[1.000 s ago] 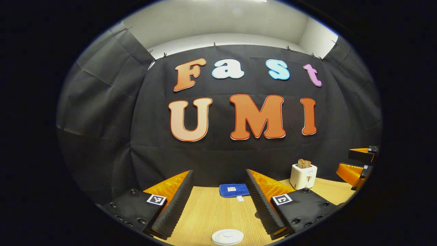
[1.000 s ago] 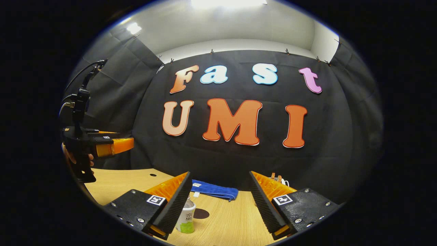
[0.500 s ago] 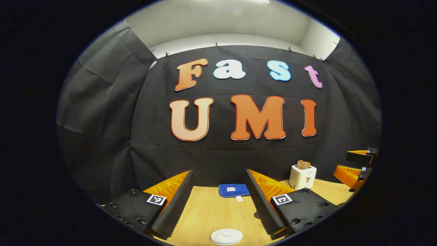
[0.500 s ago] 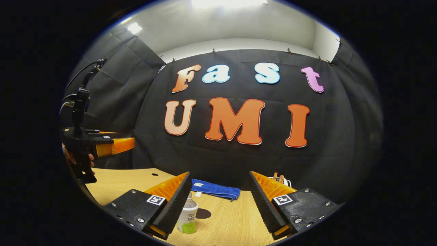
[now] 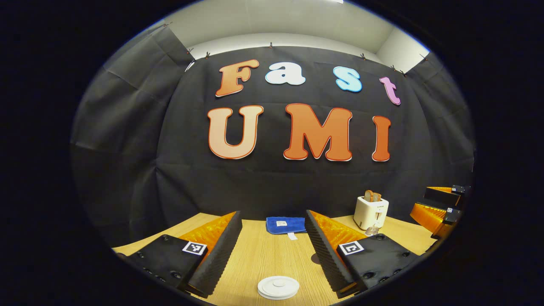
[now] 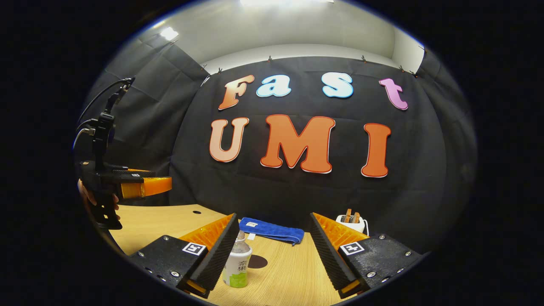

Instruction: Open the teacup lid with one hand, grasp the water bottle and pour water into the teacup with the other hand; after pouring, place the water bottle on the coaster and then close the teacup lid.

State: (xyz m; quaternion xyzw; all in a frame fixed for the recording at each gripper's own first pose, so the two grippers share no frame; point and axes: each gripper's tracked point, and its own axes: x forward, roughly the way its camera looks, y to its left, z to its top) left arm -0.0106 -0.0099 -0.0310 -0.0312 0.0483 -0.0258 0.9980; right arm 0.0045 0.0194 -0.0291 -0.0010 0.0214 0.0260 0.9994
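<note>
A white round teacup lid sits low on the wooden table, below and between the fingers of my left gripper, which is open and holds nothing; the cup under the lid is hidden. In the right gripper view a small water bottle with a green and white label stands upright just right of my left-hand finger. My right gripper is open above it, not touching. A dark round coaster lies just behind the bottle. The left gripper hovers far left, held by a hand.
A folded blue cloth lies at the table's back edge. A white toaster with toast stands at the back right. The right gripper shows at the far right of the left gripper view. A small hole marks the tabletop at left.
Both views have tipped down a little, so more table shows. The bottle looks nearer and larger in the right gripper view. Both grippers stay open.
</note>
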